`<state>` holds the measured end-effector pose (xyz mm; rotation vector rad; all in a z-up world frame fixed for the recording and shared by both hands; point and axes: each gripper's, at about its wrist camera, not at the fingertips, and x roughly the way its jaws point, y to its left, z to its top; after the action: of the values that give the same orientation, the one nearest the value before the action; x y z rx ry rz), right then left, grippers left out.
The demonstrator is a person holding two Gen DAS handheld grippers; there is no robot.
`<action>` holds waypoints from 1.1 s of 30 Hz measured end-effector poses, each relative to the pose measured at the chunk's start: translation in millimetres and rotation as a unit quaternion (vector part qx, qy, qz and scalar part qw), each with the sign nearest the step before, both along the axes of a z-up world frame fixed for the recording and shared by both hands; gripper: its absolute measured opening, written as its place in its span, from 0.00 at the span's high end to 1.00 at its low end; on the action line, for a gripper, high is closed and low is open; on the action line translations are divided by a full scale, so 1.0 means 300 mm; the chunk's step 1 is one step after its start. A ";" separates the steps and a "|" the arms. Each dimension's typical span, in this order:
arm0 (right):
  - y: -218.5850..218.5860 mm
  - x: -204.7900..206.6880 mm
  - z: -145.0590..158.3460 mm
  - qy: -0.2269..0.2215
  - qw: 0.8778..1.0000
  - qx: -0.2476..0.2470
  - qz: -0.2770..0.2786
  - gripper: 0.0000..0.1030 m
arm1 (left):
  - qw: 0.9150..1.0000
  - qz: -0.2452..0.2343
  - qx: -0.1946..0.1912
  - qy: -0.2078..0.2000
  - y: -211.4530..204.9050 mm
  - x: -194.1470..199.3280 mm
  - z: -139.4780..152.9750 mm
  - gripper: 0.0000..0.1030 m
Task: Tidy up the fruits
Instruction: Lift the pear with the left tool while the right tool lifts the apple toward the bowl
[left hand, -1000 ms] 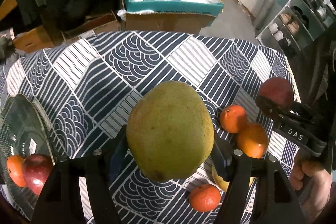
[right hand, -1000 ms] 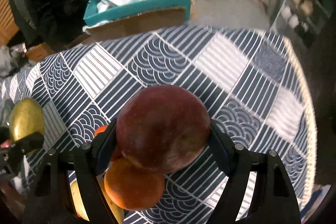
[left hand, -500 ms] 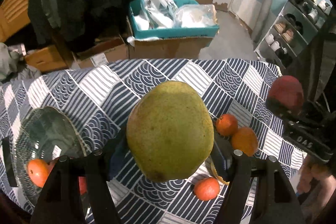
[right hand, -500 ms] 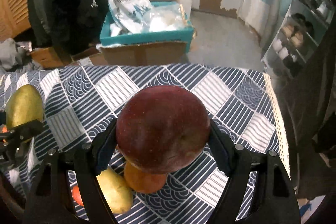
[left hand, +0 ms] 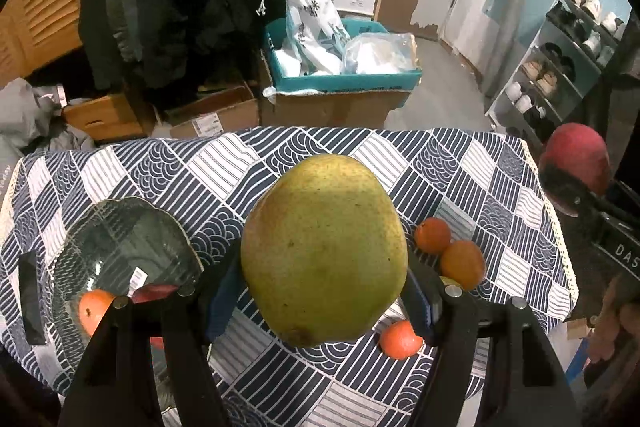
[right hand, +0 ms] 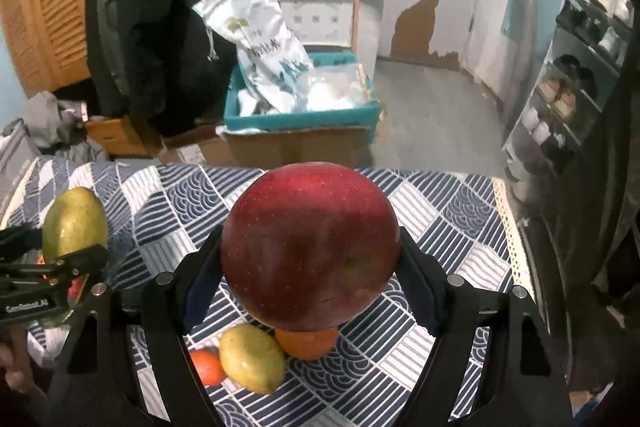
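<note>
Fruits split three ways: green pear (left hand: 324, 247) clamped between left gripper (left hand: 324, 291) jaws, red apple (right hand: 310, 247) clamped between right gripper (right hand: 310, 291) jaws, both held above the table (left hand: 240, 163). Glass bowl (left hand: 120, 227) at table's left holds an orange (left hand: 94, 309) and a red fruit. Three oranges (left hand: 432, 235) and a yellow fruit (right hand: 252, 357) sit loose on the patterned cloth, right of the bowl.
</note>
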<state>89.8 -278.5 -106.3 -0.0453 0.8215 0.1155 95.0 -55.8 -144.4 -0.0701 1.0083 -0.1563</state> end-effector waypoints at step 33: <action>0.282 -0.079 0.184 -0.053 0.994 0.032 0.089 0.23 | 0.996 0.038 -0.010 -0.085 0.213 -0.146 0.224 0.30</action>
<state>66.0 -193.8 -51.2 -0.0643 0.7069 0.3040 51.1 8.2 -77.2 -0.1111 0.8330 -0.1017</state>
